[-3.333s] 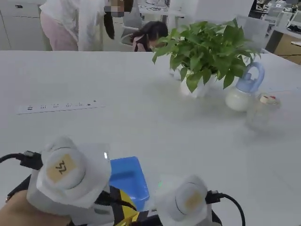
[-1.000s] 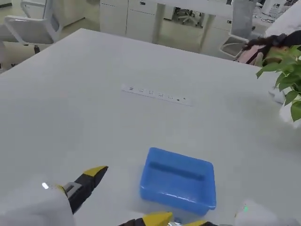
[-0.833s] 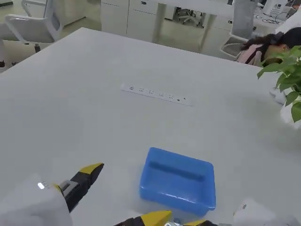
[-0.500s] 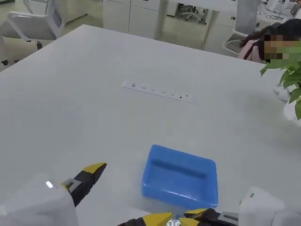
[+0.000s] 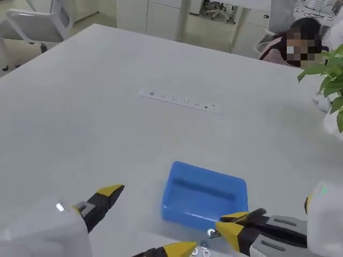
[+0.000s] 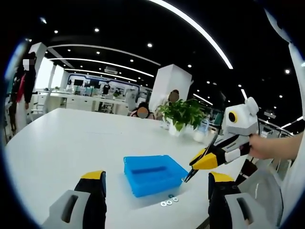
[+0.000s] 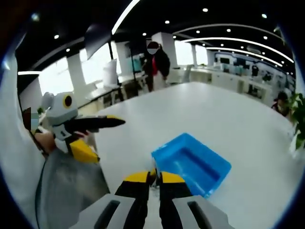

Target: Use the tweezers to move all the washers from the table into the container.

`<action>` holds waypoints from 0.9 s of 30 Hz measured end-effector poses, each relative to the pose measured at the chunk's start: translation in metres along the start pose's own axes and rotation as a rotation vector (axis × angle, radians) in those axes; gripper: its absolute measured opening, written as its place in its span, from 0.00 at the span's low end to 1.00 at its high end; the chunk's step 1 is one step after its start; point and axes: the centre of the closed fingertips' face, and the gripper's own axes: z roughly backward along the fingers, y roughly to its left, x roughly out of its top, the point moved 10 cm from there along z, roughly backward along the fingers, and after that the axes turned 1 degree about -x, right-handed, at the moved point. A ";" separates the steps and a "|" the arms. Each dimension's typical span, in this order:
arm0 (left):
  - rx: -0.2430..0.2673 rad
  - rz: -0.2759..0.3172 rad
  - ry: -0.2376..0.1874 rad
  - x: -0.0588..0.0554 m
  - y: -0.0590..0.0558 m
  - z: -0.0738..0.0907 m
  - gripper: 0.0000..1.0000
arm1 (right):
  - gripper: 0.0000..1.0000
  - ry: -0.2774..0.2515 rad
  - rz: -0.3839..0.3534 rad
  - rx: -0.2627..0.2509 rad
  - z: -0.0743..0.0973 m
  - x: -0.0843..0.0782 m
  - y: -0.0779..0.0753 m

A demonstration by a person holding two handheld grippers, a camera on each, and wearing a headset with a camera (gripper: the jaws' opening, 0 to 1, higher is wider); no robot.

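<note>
Metal washers (image 6: 167, 201) by the tabletop's (image 5: 107, 123) near edge look light, slippery: nip one rim; right gripper's (image 5: 225, 224) jaws pinch tweezers (image 6: 187, 175), left gripper (image 5: 150, 218) gapes empty.

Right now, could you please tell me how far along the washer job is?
Nothing looks done: the blue container appears empty. In hand: the right gripper is shut on the tweezers, tips low near the container's near edge; the left gripper is open. Left: the small cluster of washers beside the container all need moving.
</note>
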 end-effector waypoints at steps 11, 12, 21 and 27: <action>-0.016 -0.004 0.021 -0.002 -0.002 -0.002 0.90 | 0.04 -0.115 -0.033 -0.083 0.001 0.026 -0.038; -0.023 -0.010 0.022 -0.002 -0.003 -0.002 0.90 | 0.04 -0.126 -0.037 -0.094 -0.002 0.028 -0.043; -0.028 -0.010 0.036 -0.003 -0.002 -0.002 0.89 | 0.04 -0.149 -0.081 -0.110 -0.029 0.031 -0.063; -0.030 -0.008 0.053 -0.004 -0.002 -0.003 0.88 | 0.04 -0.109 -0.068 -0.134 -0.049 0.017 -0.073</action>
